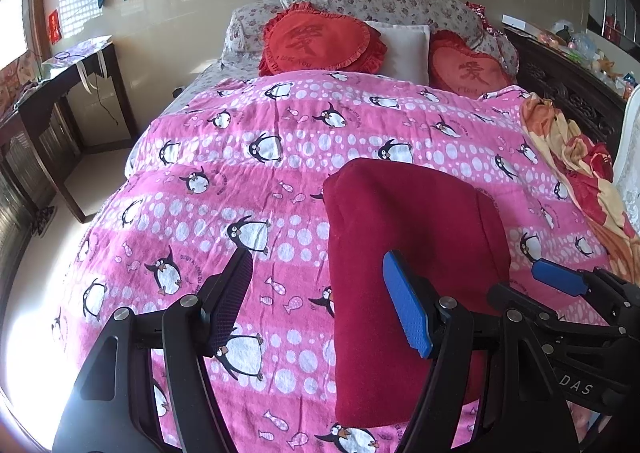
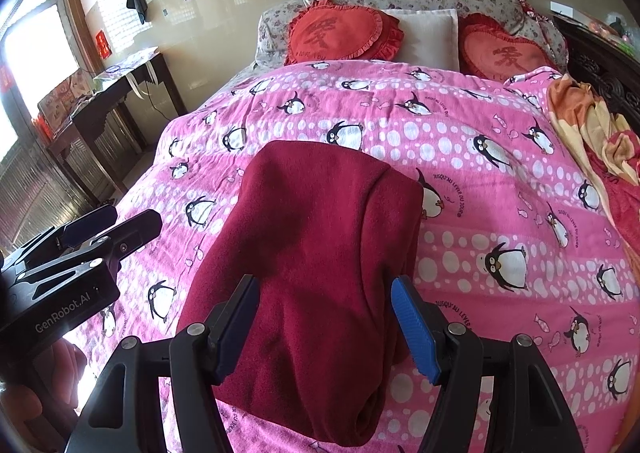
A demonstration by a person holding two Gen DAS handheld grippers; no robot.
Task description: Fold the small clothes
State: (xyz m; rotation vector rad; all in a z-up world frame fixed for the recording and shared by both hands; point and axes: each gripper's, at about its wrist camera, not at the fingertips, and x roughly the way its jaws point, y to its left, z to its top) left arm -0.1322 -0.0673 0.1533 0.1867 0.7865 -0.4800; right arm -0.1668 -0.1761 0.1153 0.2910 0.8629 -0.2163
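A dark red garment (image 2: 316, 253) lies on a bed covered by a pink penguin-print quilt (image 1: 224, 157), roughly midway between the side edges and toward the foot edge. It is already folded into a long, narrow, layered rectangle running from the foot toward the pillows, with smooth sides and a rounded fold at the near end. The folding looks mostly done; at most one more fold across its length, or a final tidy, seems to remain, though the near end is partly hidden behind the tool fingers, so that is uncertain.

The left tool (image 1: 320, 301) hovers above the quilt at the garment's left edge, angled downward, its two fingers apart and holding nothing. The right tool (image 2: 328, 325) hangs directly over the garment's near end, also tilted down, its fingers spread to either side of the cloth without pinching it. A hand (image 2: 60, 373) grips the left tool's handle at the lower left of the right wrist view.
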